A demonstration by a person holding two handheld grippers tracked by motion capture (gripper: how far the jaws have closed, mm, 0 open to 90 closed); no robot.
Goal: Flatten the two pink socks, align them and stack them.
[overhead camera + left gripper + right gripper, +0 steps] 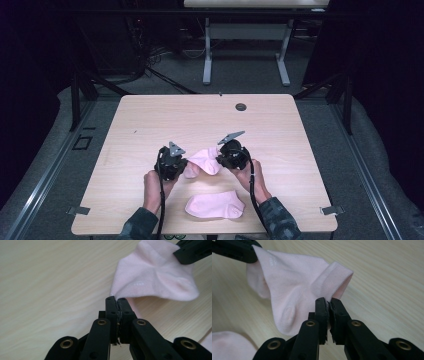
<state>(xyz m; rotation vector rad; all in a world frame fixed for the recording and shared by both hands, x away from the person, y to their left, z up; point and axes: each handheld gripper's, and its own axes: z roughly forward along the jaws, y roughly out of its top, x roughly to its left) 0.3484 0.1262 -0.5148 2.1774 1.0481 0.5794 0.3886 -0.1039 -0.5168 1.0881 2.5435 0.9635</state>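
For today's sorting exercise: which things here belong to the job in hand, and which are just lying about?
In the job:
- soft pink cotton sock, pinched at each end
- left gripper
- right gripper
- second pink sock, flat on the table, probably its pair

Lying about:
- pale wooden table
- round dark grommet

Soft, matt pink knit cloth on the held sock (155, 277), ribbed at the cuff; same fabric on the second sock (215, 205); matt black plastic with brass-coloured rivets on the left gripper (116, 300) and right gripper (327, 300); pale, smooth wood-grain tabletop (150, 125), faintly sheened
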